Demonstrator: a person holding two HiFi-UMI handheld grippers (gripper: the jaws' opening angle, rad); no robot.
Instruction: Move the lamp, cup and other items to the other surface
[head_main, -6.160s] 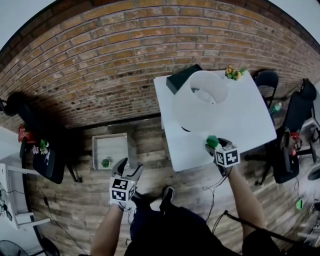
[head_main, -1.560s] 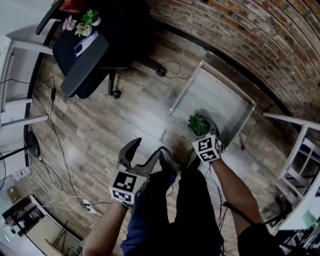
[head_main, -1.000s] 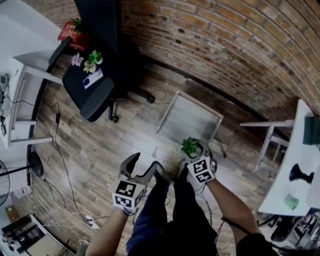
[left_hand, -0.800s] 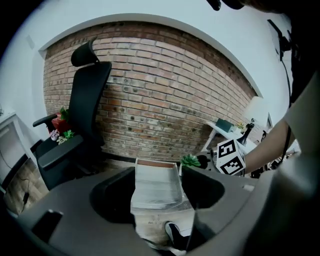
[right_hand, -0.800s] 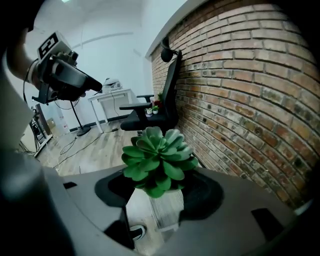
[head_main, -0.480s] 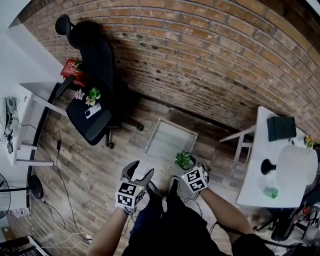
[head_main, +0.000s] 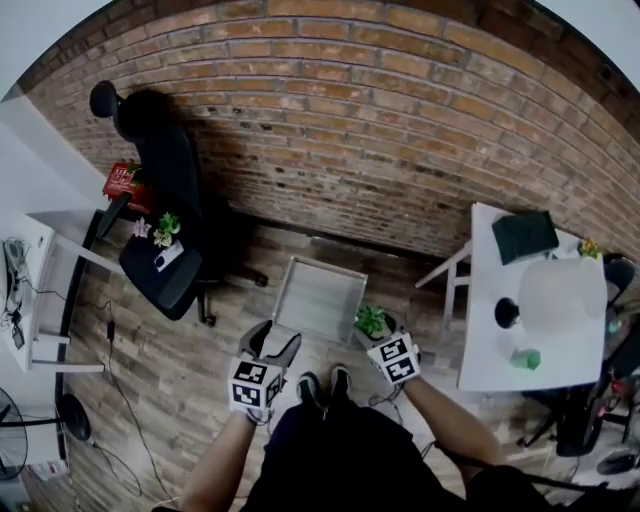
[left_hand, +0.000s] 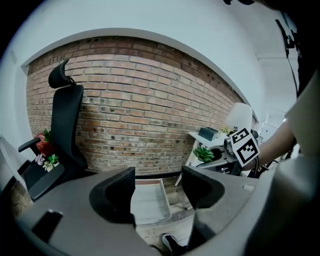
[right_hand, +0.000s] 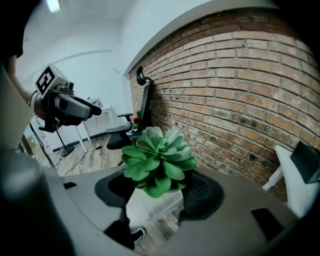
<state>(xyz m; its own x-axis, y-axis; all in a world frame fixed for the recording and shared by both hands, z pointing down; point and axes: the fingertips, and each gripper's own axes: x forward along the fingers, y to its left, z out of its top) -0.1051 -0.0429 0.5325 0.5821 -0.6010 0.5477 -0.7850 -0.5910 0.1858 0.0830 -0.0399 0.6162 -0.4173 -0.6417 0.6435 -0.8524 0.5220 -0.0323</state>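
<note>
Left gripper (left_hand: 156, 176): jaws wide apart with nothing between them; floor and the low tray show through the gap.
Right gripper (right_hand: 158, 196): closed round one small succulent (right_hand: 158, 159), held in the air beside the low tray's right corner.
Count: two grippers, one succulent, one lamp (head_main: 562, 303), one green cup (head_main: 527, 358), one dark box (head_main: 523, 235), one low tray (head_main: 318, 298), one office chair (head_main: 160, 215).
Change: about six seconds earlier the succulent stood on the low tray and the right gripper was at the bench; now that gripper has the plant.
Bench (head_main: 485, 270): white, at the right, well apart from both grippers. Lamp, cup and box stand on it, with the cup near the front edge beside the lamp's black base.
Room: red brick wall (head_main: 340, 130) behind, wood-plank floor (head_main: 200, 370) below, black office chair at left with small plants on its seat.
</note>
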